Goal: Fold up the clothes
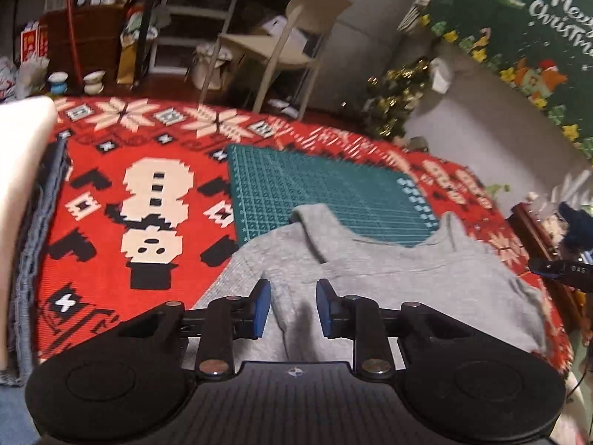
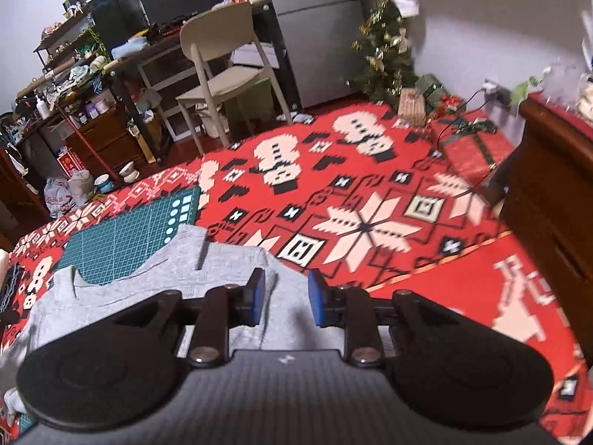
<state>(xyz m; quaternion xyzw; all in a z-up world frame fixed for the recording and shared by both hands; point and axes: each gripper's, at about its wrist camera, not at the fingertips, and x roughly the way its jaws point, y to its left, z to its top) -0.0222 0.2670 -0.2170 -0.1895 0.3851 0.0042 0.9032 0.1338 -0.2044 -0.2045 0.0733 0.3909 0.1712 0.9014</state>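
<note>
A grey garment [image 1: 389, 282] lies flat on a red patterned blanket [image 1: 111, 259], its top edge over a green cutting mat [image 1: 315, 193]. My left gripper [image 1: 292, 307] is open and hovers over the garment's left part, holding nothing. In the right wrist view the same grey garment [image 2: 166, 274] lies over the green mat [image 2: 126, 244]. My right gripper [image 2: 285, 300] is open above the garment's right edge, holding nothing. The right gripper's tip [image 1: 559, 270] shows at the far right of the left wrist view.
A folded stack of clothes with a denim piece [image 1: 33, 244] sits at the left. A beige chair [image 2: 226, 74], cluttered shelves [image 2: 74, 66] and a small Christmas tree [image 2: 385, 52] stand beyond the blanket. A wooden cabinet [image 2: 556, 193] is at the right.
</note>
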